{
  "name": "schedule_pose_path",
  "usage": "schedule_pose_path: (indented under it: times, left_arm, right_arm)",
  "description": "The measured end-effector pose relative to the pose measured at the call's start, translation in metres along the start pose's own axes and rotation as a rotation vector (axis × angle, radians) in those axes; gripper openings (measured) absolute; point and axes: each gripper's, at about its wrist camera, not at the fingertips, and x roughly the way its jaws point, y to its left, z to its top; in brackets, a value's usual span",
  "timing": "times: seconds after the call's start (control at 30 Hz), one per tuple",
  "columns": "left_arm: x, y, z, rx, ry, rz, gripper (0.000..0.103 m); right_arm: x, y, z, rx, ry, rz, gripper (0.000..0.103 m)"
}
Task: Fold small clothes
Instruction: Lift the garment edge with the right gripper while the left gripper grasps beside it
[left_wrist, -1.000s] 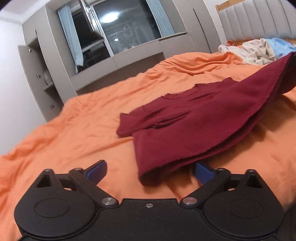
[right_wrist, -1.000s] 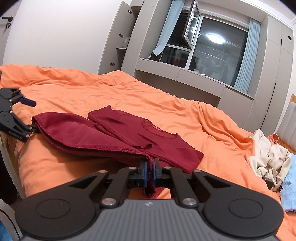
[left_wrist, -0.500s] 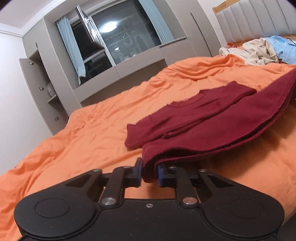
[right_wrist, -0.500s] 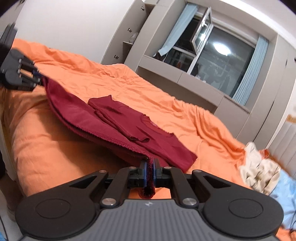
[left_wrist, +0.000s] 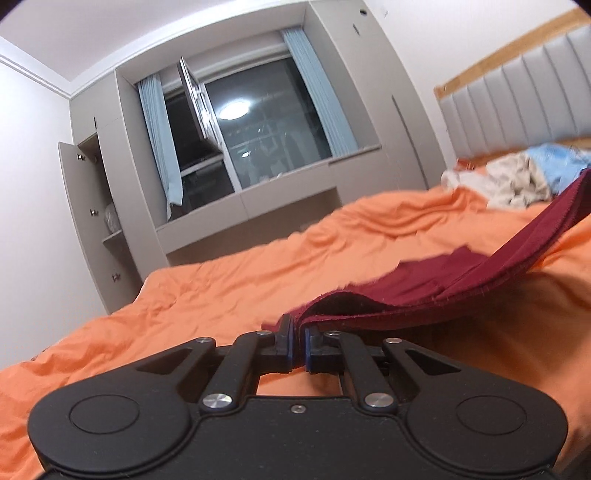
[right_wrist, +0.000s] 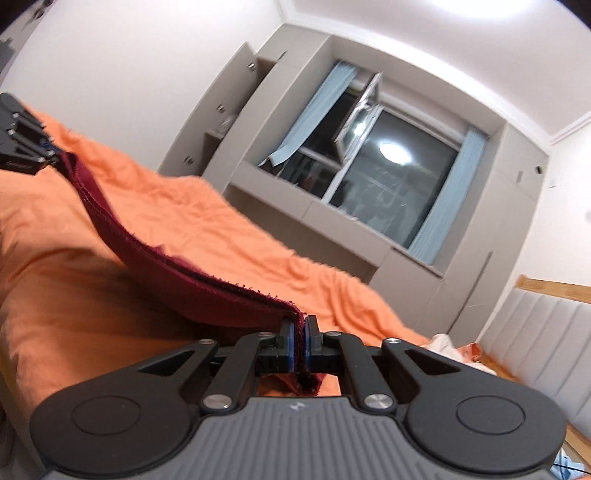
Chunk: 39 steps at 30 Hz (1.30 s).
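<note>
Left claw (left_wrist: 299, 345), wide apart a second ago, has just clamped the maroon shirt's (left_wrist: 424, 295) hem; right claw (right_wrist: 300, 341) pinches the other corner, low centre; hem lifted off the orange bed (left_wrist: 221, 288), likely ready to fold over.

Your L gripper (left_wrist: 299, 345): jaws just closed, pinching cloth edge, pointing slightly down. R gripper (right_wrist: 300, 345): jaws clamped on cloth, level. L one shows at R cam's 10 o'clock.
</note>
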Motion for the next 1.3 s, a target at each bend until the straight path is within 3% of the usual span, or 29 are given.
schedule_pose_path:
  times: [0.37, 0.5, 0.67, 0.83, 1.0, 1.13, 1.3]
  left_arm:
    - [-0.094, 0.003, 0.039, -0.068, -0.08, -0.072, 0.005]
    - [-0.115, 0.004, 0.048, -0.102, -0.105, -0.096, 0.005]
    - [-0.104, 0.007, 0.049, -0.171, -0.091, -0.107, 0.005]
    - [-0.064, 0.018, 0.058, -0.222, -0.058, -0.074, 0.006]
    - [-0.003, 0.028, 0.073, -0.21, -0.036, -0.06, 0.006]
    - [0.053, 0.035, 0.085, -0.186, -0.027, -0.029, 0.007]
    - [0.133, 0.033, 0.084, -0.151, 0.041, 0.014, 0.007]
  right_arm:
    - [-0.078, -0.026, 0.03, 0.036, -0.109, -0.042, 0.006]
    - [-0.074, -0.033, 0.034, 0.05, -0.118, -0.034, 0.006]
    - [-0.042, -0.037, 0.037, 0.023, -0.125, -0.054, 0.006]
    - [0.018, -0.052, 0.047, 0.078, -0.12, -0.075, 0.006]
    - [0.086, -0.064, 0.051, 0.084, -0.107, -0.093, 0.006]
    - [0.148, -0.072, 0.047, 0.099, -0.064, -0.083, 0.006]
    - [0.219, -0.074, 0.032, 0.126, 0.023, -0.043, 0.006]
